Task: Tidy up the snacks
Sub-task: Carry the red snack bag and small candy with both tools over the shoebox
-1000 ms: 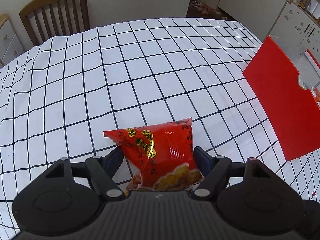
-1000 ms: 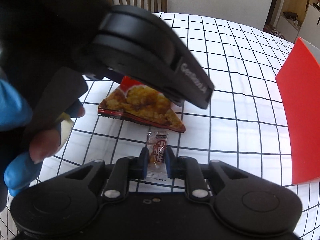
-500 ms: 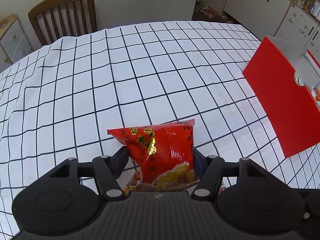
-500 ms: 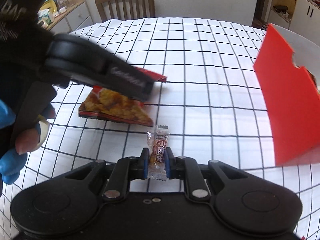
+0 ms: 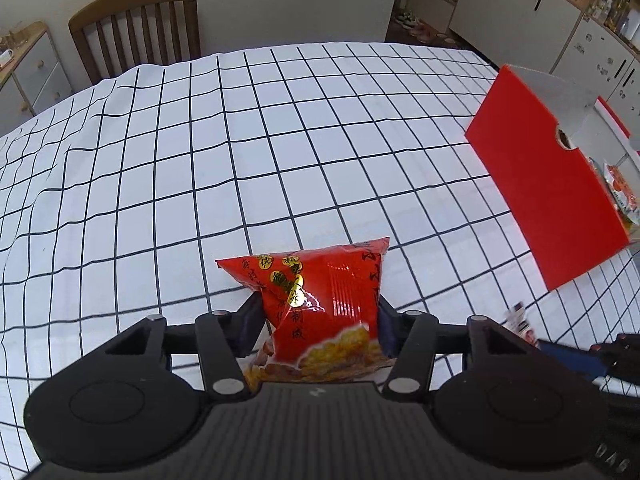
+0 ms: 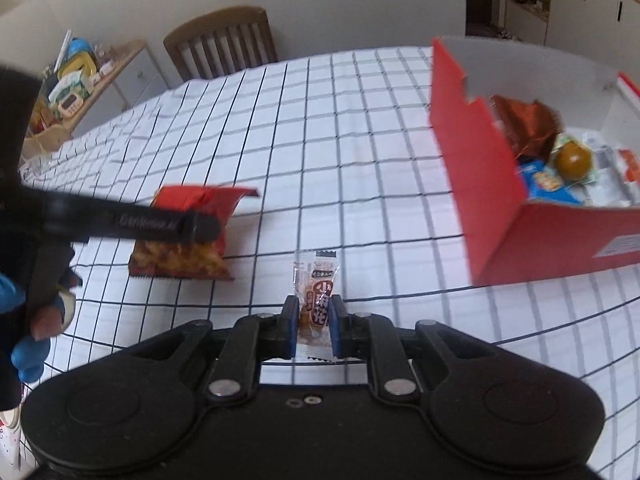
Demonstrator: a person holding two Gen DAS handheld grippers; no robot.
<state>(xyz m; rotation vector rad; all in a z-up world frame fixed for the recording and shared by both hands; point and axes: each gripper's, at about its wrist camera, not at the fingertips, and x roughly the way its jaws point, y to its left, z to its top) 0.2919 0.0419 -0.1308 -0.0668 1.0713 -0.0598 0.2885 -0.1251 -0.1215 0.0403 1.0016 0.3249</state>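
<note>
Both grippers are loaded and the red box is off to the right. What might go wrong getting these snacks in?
1. The left gripper squeezes only the lower part of the red chip bag; the puffy bag may slip or crush.
2. The right gripper pinches the small wrapped candy by its thin wrapper, so it may slide out.
3. The red box has a tall near wall and is already crowded; a low carry could clip it.
</note>
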